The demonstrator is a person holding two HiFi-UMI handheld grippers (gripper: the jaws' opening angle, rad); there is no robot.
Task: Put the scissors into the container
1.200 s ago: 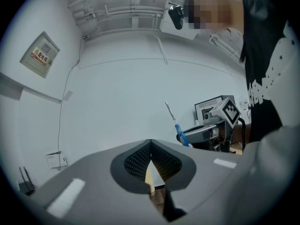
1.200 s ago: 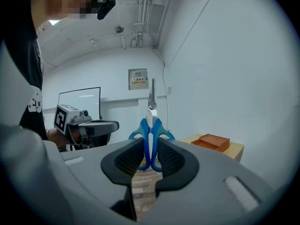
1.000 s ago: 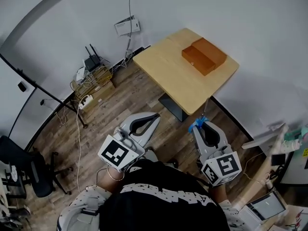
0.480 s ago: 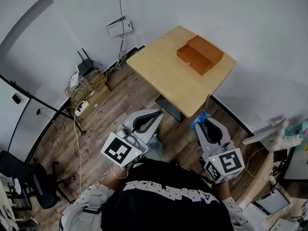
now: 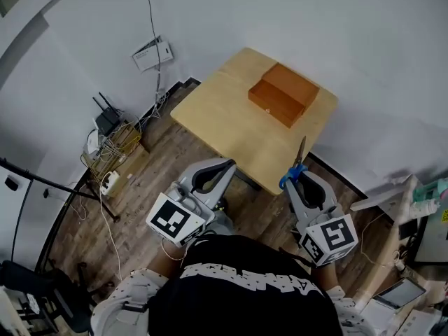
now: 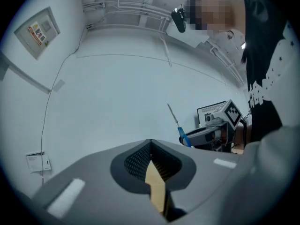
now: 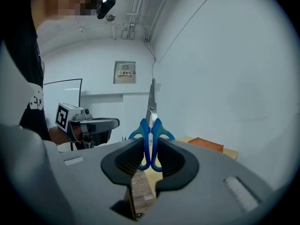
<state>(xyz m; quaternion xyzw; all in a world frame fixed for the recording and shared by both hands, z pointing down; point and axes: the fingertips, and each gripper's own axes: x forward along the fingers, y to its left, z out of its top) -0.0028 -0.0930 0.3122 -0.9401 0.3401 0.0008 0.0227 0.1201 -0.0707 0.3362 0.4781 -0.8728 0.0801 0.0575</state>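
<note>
Right tool [image 7: 150, 143] clamps the blue-handled scissors [image 7: 152, 102], blades up; left tool [image 6: 150, 145] has its jaws pressed together

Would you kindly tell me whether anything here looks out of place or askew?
Nothing stands out. The container lies flat on the table, and the right gripper holds the scissors by the handles, blades up.

1. blue-handled scissors [image 7: 151, 108]: glossy plastic loops, shiny bare metal blades.
2. pale rectangular wooden desk [image 5: 231, 124]: smooth, matt.
3. orange-brown box-shaped container [image 5: 283, 93]: matt, even faces.
4. right gripper [image 7: 150, 139]: matt grey plastic shell, black ribbed lining in the jaws.
</note>
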